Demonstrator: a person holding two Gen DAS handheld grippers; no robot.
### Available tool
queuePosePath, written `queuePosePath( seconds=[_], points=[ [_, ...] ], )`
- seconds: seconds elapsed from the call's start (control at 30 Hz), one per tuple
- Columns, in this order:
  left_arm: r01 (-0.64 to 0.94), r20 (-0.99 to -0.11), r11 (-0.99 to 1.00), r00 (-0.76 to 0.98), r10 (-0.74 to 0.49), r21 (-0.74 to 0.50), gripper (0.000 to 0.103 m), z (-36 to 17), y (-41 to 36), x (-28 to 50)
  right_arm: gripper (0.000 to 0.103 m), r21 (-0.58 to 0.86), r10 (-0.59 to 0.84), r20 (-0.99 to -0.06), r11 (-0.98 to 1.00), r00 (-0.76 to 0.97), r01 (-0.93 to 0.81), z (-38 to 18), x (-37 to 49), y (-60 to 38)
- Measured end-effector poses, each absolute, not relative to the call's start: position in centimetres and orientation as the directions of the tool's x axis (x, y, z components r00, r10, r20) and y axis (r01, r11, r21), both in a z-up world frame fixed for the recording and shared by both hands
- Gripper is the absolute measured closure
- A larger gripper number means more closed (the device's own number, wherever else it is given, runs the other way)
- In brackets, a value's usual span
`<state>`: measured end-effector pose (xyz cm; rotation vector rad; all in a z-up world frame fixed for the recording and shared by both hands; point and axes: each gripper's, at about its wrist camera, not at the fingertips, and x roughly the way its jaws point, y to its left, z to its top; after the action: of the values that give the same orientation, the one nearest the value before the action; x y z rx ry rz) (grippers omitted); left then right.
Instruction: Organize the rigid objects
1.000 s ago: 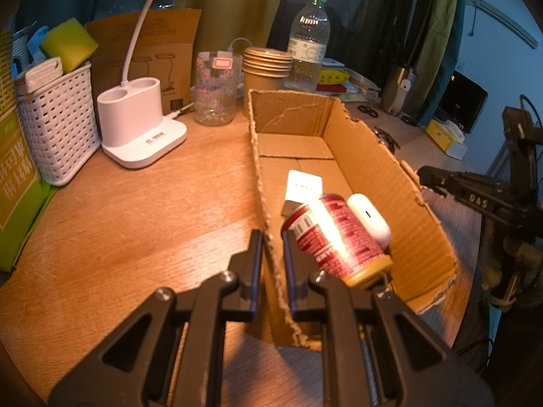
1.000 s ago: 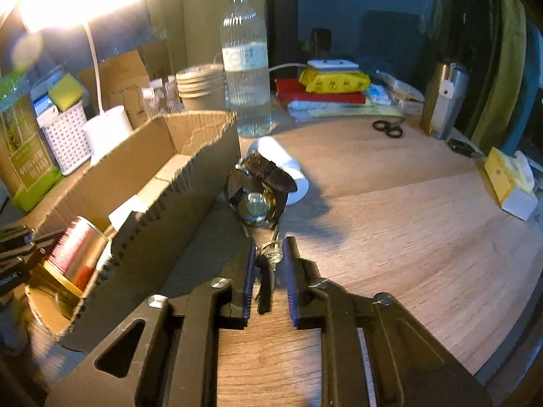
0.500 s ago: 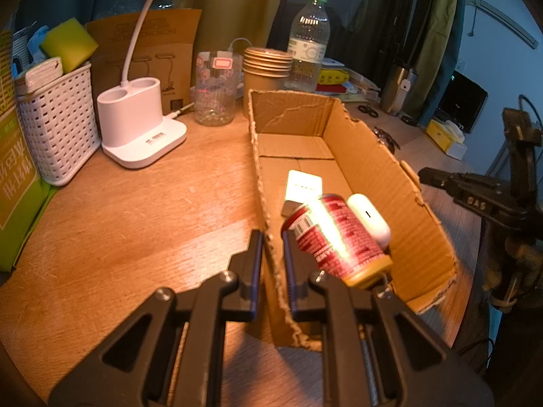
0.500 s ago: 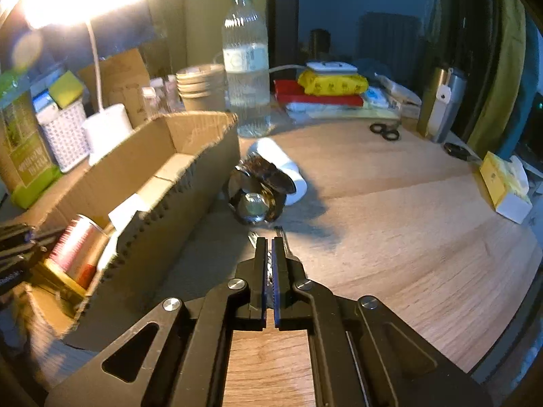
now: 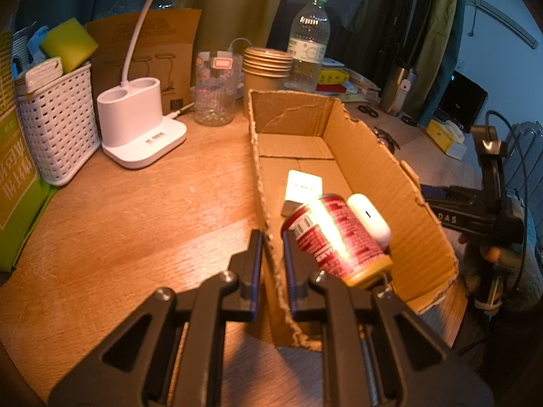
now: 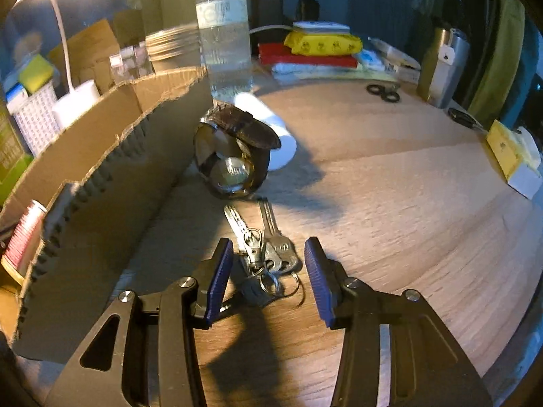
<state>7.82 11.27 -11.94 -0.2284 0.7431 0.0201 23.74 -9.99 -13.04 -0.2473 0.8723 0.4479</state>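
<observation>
The step in hand looks like picking up the bunch of keys so it can join the things already sorted into the cardboard box. In the right wrist view the keys lie flat on the wooden table at lower centre of the frame, just outside the box's long wall, with the wristwatch standing on its strap a little above them and a white roll behind it. The right gripper points down at the keys and its jaws are opening; the two blue pads stand spread on either side of the key ring, the keys between them but not pressed by either pad, so nothing is held yet. The next move, as I judge it, calls for lowering the fingertips to the table and closing on the thick part of the bunch near the clip, since the flat blades offer little to pinch and loose rings could slip. In the left wrist view the left gripper sits at lower centre, its pads drawn close and pinching the torn near wall of the box, which likely steadies it. Inside the box, right of centre, lie a red can on its side, a white earbud case touching it, and a small white card behind them.
</observation>
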Motion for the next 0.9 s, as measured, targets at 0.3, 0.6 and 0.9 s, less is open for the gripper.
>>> queuePosePath(
  seconds=[0.3,0.6,0.9],
  points=[
    [-0.099,-0.673,0.975,0.737,-0.063,-0.199,0.089,-11.9,11.3,7.8,0.075,-0.03,0.287,-0.77,0.876,0.57,-0.481,-12.8,23.5,-10.0],
    [-0.099,-0.673,0.975,0.737,-0.062,-0.199,0.089,-12.0,11.3,7.8,0.075,-0.005,0.316,-0.751,0.875,0.579,-0.484,-12.1,23.2,-10.5],
    [-0.099,-0.672,0.975,0.737,-0.063,-0.199,0.089,-12.0,11.3,7.8,0.075,-0.019,0.325,-0.723,0.873,0.61,-0.488,-10.5,22.4,-10.4]
  ],
)
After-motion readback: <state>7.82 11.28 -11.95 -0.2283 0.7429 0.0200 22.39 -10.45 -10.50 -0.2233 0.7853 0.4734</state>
